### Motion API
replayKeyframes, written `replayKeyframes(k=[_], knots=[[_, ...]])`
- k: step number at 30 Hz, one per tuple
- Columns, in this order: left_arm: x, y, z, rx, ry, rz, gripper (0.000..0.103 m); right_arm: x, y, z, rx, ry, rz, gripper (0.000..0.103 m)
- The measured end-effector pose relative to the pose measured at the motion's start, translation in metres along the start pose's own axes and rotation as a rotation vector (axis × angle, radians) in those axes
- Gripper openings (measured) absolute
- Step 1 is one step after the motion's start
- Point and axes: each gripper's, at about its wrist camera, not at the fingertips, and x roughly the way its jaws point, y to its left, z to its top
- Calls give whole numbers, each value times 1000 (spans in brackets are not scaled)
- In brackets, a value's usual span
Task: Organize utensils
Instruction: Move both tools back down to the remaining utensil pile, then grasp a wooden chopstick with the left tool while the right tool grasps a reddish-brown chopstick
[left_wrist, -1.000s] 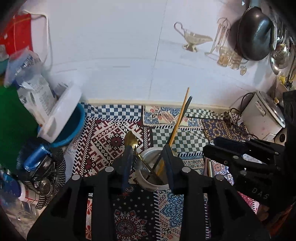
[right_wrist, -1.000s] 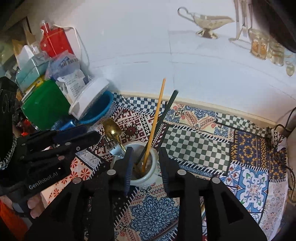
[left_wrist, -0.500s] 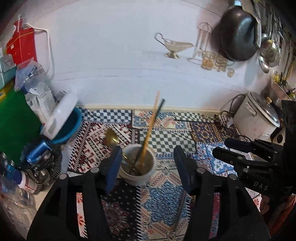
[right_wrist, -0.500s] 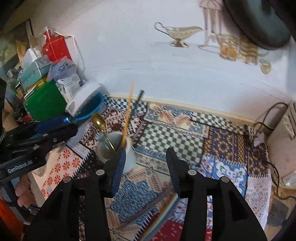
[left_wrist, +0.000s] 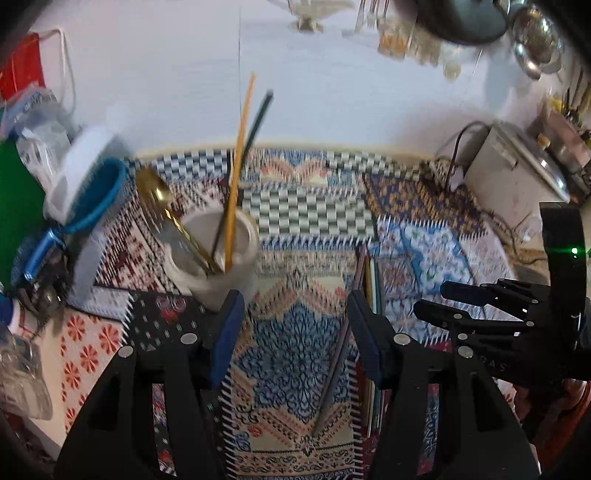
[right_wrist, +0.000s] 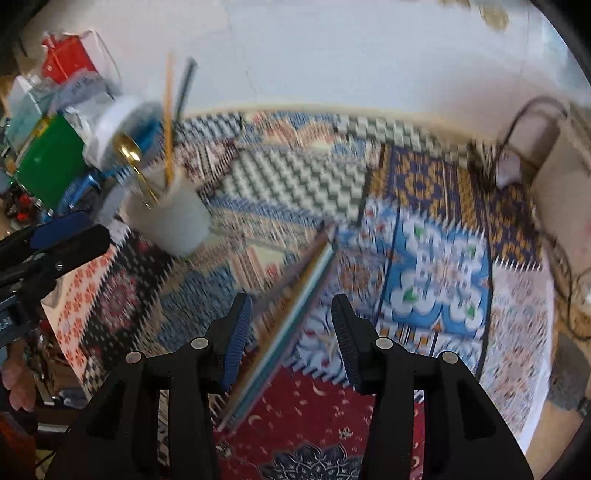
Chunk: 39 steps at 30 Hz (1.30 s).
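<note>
Utensils partly sorted, by the look of it. Standing in the white cup (left_wrist: 218, 254): a gold spoon (left_wrist: 157, 192), a yellow chopstick (left_wrist: 238, 166) and a dark chopstick (left_wrist: 255, 129), all leaning toward the wall. Left gripper (left_wrist: 291, 339) spread wide and empty, cup just ahead and to the left of its left finger, apart from it as far as can be judged. Ahead and between its fingers, flat on the patterned cloth (left_wrist: 306, 214): a loose grey stick (left_wrist: 332, 369), with a small bundle of long sticks (left_wrist: 367, 280) just beyond the right finger. Right gripper (right_wrist: 291, 339) likewise spread and holding nothing, poised above that same bundle (right_wrist: 291, 295), which runs diagonally between its fingers; blur too heavy to count the sticks or tell their kinds. Cup well off to the upper left of the right gripper. Judged roughly midway: three pieces stowed, several long pieces left lying on the cloth. Likely next for the right gripper: down onto the bundle, though picking one thin stick out of the cluster looks fiddly. Off to the left, a blue bowl (left_wrist: 96, 199) and clutter, no part of the job.
</note>
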Motion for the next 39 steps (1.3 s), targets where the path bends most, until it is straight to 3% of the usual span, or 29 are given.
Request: replayKeyframes(k=[7,14,26,28,33,38,39], knots=[[42,3,-32,-33,135,25,57,46,-7,-25,33,112,2,42],[65,0,-54,-21,206,35,57,68,-7,-43,71,151,-12,42],[78,-5,-60,-2,215,38,57,65,3,-51,31,74,-90,41],[77,-4,-60,-3,211,40,57,65,3,-52,28,71,-103,35],[74,0,-62,-11,211,45,57,64,-7,-49,72,92,-90,31],[72,-1,-65,-10,218,34,57,71,6,-43,22,87,-148,29],[72,-2,-65,-6,218,32,57,71,7,-43,15,86,-158,24]])
